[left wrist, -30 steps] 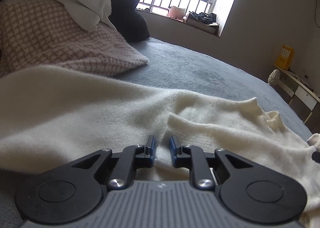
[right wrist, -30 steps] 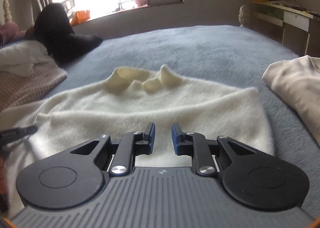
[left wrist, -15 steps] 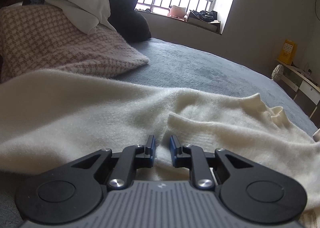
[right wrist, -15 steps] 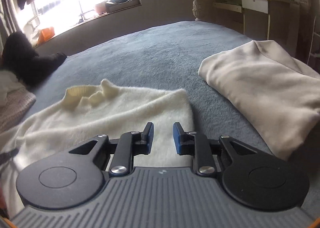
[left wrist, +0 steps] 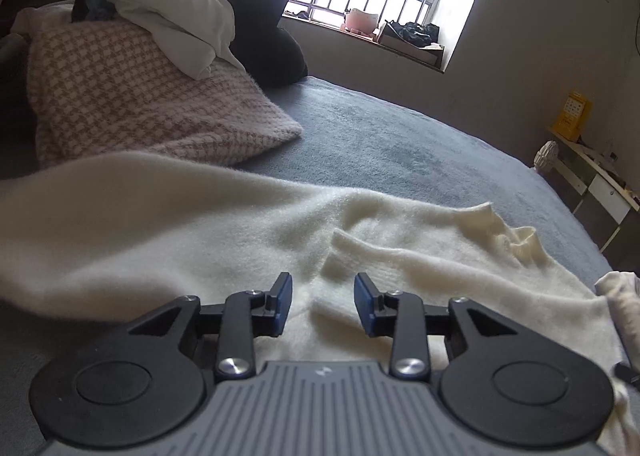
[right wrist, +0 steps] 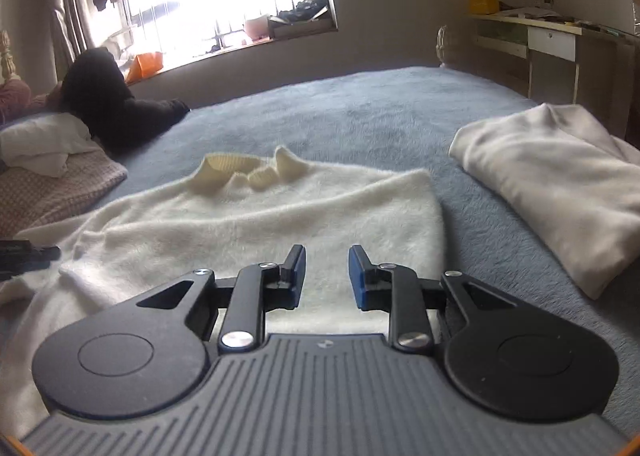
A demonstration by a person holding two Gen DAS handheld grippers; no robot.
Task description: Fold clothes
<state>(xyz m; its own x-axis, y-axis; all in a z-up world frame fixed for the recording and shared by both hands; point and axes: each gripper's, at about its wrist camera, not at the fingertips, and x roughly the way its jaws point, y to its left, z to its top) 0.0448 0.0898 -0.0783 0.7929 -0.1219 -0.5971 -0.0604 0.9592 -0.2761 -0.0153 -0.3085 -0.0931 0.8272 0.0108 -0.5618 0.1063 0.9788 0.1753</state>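
Cream sweater (right wrist: 256, 224) spread on the grey bed (right wrist: 360, 116) right ahead of both my grippers, collar (right wrist: 240, 168) at the far end, its right side already lying folded inward to a straight edge. My right gripper (right wrist: 327, 272) hangs just over the near hem, jaws spread, nothing between them. My left gripper (left wrist: 322, 298) is low over the sweater's left part, jaws also parted and empty, with a ridge of turned-over knit (left wrist: 400, 252) just beyond the tips and the long sleeve (left wrist: 120, 216) running off to the left of it.

Off to the right of my right gripper lies a beige garment (right wrist: 552, 184), folded flat. Beyond my left gripper, a houndstooth pillow (left wrist: 132, 96) with a white bundle (left wrist: 172, 28) on top.

Risks from here, as I judge it: this fuzzy knit is thick and slack, so a shallow pinch could catch only the top layer and drag the fold crooked. Grabbing too deep may snag the bed cover too. That loose left sleeve could trail and bunch under the body
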